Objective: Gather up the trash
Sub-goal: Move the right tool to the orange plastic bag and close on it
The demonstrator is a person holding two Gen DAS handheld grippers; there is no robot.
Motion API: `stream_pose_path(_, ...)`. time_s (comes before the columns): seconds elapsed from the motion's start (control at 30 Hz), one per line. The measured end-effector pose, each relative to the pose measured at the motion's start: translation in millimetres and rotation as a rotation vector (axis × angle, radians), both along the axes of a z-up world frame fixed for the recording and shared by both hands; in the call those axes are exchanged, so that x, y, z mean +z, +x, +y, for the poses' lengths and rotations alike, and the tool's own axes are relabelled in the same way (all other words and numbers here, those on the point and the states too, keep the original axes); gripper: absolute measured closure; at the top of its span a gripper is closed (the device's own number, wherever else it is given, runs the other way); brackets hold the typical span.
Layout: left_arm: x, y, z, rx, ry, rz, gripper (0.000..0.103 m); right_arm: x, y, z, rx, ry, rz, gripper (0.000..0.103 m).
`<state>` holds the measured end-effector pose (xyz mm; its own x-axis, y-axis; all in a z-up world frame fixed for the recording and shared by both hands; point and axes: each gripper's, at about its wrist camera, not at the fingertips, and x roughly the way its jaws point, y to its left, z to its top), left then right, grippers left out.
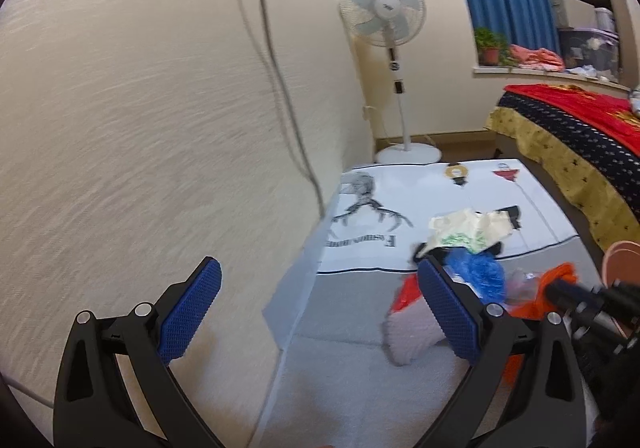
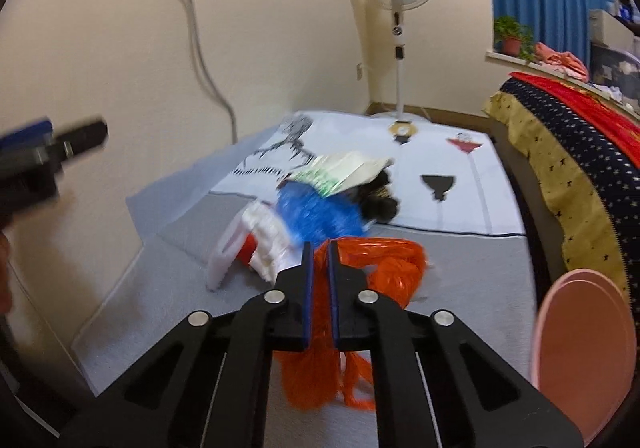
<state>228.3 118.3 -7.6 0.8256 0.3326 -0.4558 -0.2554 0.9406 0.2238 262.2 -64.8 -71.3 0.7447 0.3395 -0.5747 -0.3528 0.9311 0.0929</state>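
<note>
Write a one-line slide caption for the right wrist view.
Right gripper shut on crinkled orange plastic bag, beside blue plastic bag on grey floor mat.

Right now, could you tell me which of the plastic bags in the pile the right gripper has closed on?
The orange plastic bag, nearest the camera: the right gripper pinches it, while the blue bag and white bag lie untouched behind.

Black tool (image 2: 319,248) arms, blue textured pads (image 1: 191,312), silver screws.
</note>
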Motion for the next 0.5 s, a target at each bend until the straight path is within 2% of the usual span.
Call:
stream_pose_path(0.07, 1, 0, -3, 0.008, 0.007, 0.004, 0.008, 15, -6, -12, -0.022, 0.0, -0.009, 0.099)
stream_pose_path(0.17, 2, -1, -8, -0.012, -0.028, -0.011, 0.008, 42, -21, -30, -0.036, -0.003, -0.06, 0.099)
stream_pose_path(0.27, -1, 0, -22, -0.062, -0.051, -0.02, 0.008, 60, -32, -49, -0.064, -0.009, -0.08, 0.099)
stream_pose_path(0.4, -15, 12, -42, -0.126, -0.054, 0.013, 0.008, 61, -35, -67, -0.074, 0.033, -0.068, 0.098)
stream_pose_path(0.47, -19, 15, -43, -0.112, -0.063, 0.019, 0.008, 47, -27, -71, -0.07, 0.05, -0.022, 0.087)
stream_pose_path(0.5, -20, 17, -40, -0.105, -0.075, 0.027, 0.008, 39, -24, -71, -0.07, 0.036, -0.002, 0.069)
